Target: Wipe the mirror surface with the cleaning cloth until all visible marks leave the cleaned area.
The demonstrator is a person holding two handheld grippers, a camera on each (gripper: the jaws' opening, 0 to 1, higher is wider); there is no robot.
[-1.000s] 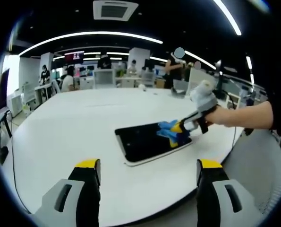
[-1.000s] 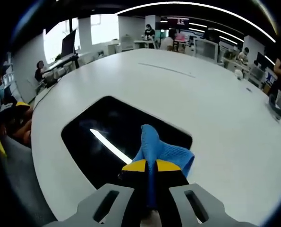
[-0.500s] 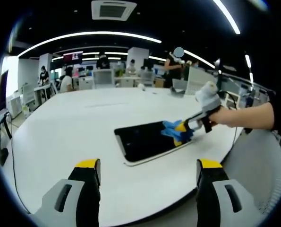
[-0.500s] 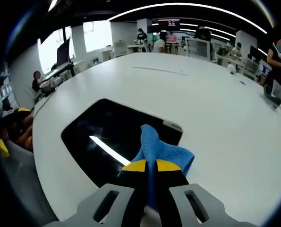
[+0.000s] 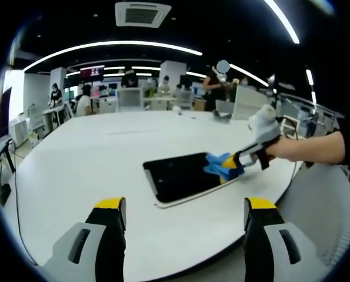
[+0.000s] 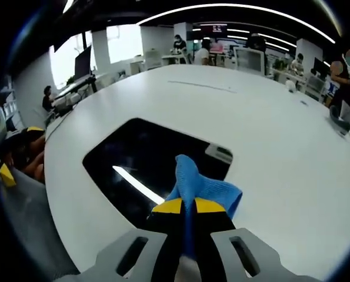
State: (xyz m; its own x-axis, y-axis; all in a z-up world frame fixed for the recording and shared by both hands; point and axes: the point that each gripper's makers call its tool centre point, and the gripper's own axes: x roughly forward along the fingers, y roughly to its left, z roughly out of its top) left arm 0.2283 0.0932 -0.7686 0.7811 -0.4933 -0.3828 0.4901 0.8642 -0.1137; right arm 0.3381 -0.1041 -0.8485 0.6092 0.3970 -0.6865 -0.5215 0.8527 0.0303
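Gripping the blue cloth (image 6: 199,187) between its closed jaws, my right gripper (image 6: 185,212) presses the cloth down onto the mirror (image 6: 145,164), close to the edge nearest me in the right gripper view. The mirror lies flat on the white tabletop (image 6: 269,135), dark, with a bright strip of ceiling light reflected across it. In the left gripper view, my left gripper (image 5: 183,214) hangs apart from the mirror (image 5: 180,175), jaws open and holding nothing, out over the near edge of the tabletop (image 5: 86,158). From there I see the right gripper (image 5: 236,163) reach in from the right, my hand (image 5: 280,147) behind it, the cloth (image 5: 220,164) resting on the mirror's right end. Desks and several people stand well behind the tabletop.
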